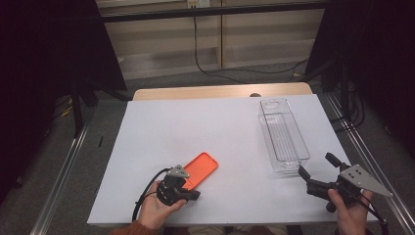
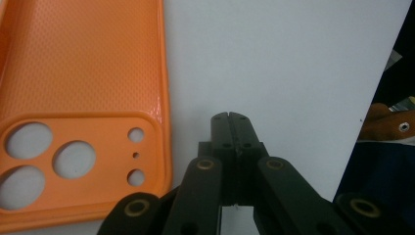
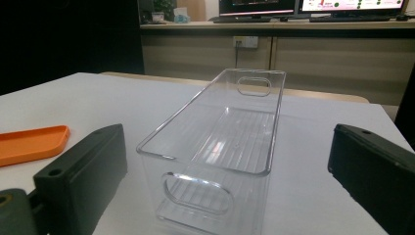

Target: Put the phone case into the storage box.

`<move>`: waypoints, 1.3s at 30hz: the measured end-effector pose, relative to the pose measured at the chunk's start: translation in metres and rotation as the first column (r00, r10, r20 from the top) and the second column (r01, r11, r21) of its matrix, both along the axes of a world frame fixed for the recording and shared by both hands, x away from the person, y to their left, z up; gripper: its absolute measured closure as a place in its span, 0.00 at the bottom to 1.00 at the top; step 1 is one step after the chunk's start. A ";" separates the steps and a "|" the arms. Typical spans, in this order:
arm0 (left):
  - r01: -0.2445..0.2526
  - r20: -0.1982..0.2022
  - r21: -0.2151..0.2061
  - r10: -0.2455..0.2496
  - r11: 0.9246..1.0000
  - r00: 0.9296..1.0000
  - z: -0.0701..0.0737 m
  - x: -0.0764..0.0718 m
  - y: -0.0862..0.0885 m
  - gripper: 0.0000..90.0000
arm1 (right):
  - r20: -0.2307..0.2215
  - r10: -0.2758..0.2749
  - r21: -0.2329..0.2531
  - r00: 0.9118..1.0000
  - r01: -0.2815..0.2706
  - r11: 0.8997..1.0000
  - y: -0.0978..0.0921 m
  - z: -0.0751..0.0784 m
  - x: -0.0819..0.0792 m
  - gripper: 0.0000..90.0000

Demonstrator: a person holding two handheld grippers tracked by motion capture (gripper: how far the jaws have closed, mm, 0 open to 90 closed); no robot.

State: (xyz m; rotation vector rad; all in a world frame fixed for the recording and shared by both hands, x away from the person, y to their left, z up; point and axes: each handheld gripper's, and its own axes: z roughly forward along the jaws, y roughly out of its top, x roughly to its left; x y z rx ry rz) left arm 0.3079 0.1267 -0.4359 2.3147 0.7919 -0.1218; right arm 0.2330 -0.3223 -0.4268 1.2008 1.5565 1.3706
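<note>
As you look down from the high view, your left gripper (image 1: 182, 188) sits at the near end of the orange phone case (image 1: 199, 169), which lies flat on the white surface (image 1: 195, 127) near its front edge. Your right gripper (image 1: 319, 172) is held off to the right, its jaws spread wide toward the near end of the clear plastic bin (image 1: 283, 133) — the bin stands lengthwise on the right side, well apart from the case.

In the left gripper view your jaws are pressed together with nothing between them, tips on the bare white surface just beside the case's edge (camera cut-outs toward you).

In the right gripper view the two jaws stand far apart on either side of the empty bin's handled near end, not touching it — the case lies at far left.
</note>
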 end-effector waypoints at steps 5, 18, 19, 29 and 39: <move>-0.008 -0.014 0.011 0.008 1.000 1.000 -0.003 -0.001 0.001 1.00 | 0.001 -0.006 -0.001 1.000 0.006 1.000 -0.001 0.000 0.000 0.00; -0.044 -0.018 0.021 0.045 0.999 0.999 -0.002 0.002 0.011 1.00 | 0.002 -0.001 -0.001 1.000 0.001 1.000 -0.001 0.000 0.000 0.00; -0.048 -0.020 0.018 0.049 0.999 0.999 -0.002 0.003 0.012 1.00 | 0.002 0.000 -0.001 1.000 0.000 1.000 0.000 0.000 -0.001 0.00; -0.083 -0.026 0.024 0.083 0.996 0.996 -0.001 0.006 0.023 1.00 | 0.002 0.002 -0.001 1.000 -0.002 1.000 0.000 0.000 -0.001 0.00; -0.090 -0.019 0.034 0.091 0.995 0.996 -0.001 0.008 0.025 1.00 | 0.004 0.002 -0.004 1.000 -0.002 1.000 -0.001 0.000 -0.001 0.00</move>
